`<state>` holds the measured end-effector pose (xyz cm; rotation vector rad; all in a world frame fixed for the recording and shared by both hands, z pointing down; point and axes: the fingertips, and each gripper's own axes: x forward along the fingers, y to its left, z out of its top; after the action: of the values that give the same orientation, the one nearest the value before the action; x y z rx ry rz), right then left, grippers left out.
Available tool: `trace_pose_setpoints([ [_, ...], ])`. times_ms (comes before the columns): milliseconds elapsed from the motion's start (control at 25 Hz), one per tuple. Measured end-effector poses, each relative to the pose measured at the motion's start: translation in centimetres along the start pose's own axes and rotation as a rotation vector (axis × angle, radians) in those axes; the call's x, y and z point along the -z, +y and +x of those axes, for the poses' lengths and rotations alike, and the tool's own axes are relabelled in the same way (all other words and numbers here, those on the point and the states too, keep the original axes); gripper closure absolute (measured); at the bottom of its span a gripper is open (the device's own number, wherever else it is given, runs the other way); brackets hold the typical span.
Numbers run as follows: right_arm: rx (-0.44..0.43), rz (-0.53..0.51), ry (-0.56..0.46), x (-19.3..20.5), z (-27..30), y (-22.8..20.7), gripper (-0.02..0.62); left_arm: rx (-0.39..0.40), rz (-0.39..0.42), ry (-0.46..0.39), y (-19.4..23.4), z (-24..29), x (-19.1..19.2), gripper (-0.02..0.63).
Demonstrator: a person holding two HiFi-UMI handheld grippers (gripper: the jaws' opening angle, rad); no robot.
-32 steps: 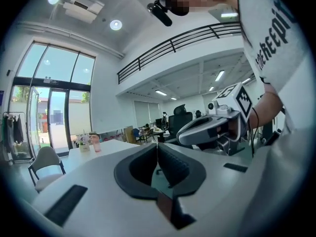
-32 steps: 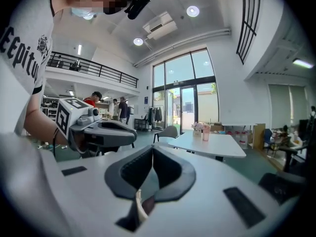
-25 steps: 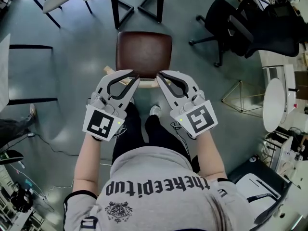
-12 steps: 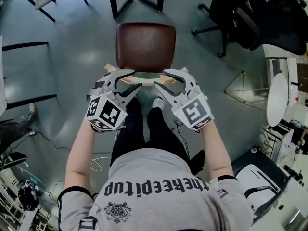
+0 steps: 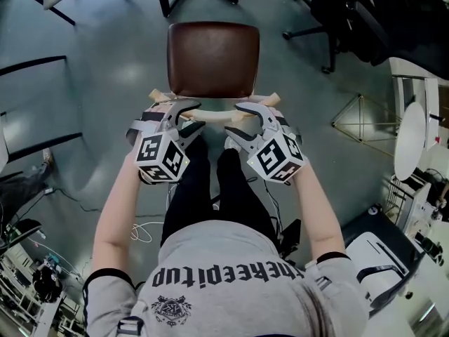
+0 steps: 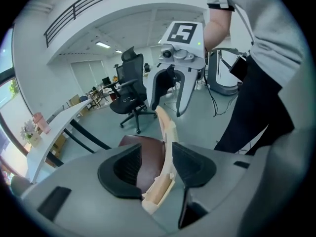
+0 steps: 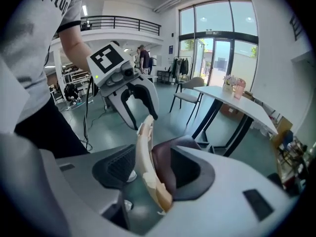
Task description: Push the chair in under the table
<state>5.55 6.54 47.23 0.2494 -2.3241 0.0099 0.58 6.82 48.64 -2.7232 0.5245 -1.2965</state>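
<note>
The step in hand looks like taking hold of the chair with the dark brown padded seat (image 5: 212,58) by its pale, curved wooden back rail (image 5: 214,116), so the sound way is to close both grippers on that rail at matching spots either side of its middle, then push level and straight, both hands at one pace, so the chair neither swivels nor tips on the grey floor (image 5: 105,83). It should be aimed between the black legs of the white-topped table (image 7: 232,102), which show at the top edge of the head view. The chair stands just in front of the person, seat facing the table and not yet under it. The left gripper (image 5: 191,116) has just been opening and its jaws are spread wide, straddling the rail near its left end; the rail runs between the ribbed pads without being pinched. It lies close to one pad, possibly brushing it, though the left gripper view does not settle that. The right gripper (image 5: 237,120) has likewise just been opening; its jaws stand wide around the rail's right end, gripping nothing yet.
</note>
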Motion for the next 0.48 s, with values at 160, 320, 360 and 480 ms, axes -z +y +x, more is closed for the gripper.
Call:
trace_pose_setpoints([
  [160,-0.021,-0.037,0.055,1.9,1.5,0.8,0.364,0.049,0.045,0.059,-1.2,1.1,1.6,0.407],
  [320,-0.042,-0.084,0.121,4.2,3.2,1.2,0.362,0.074,0.071,0.099,-1.7,2.4,3.1,0.407],
  [360,-0.048,-0.096,0.136,4.7,3.6,1.3,0.364,0.080,0.076,0.108,-1.8,2.7,3.5,0.407],
  [480,-0.057,-0.123,0.172,5.9,4.5,1.6,0.362,0.093,0.109,0.141,-2.1,3.2,4.5,0.406],
])
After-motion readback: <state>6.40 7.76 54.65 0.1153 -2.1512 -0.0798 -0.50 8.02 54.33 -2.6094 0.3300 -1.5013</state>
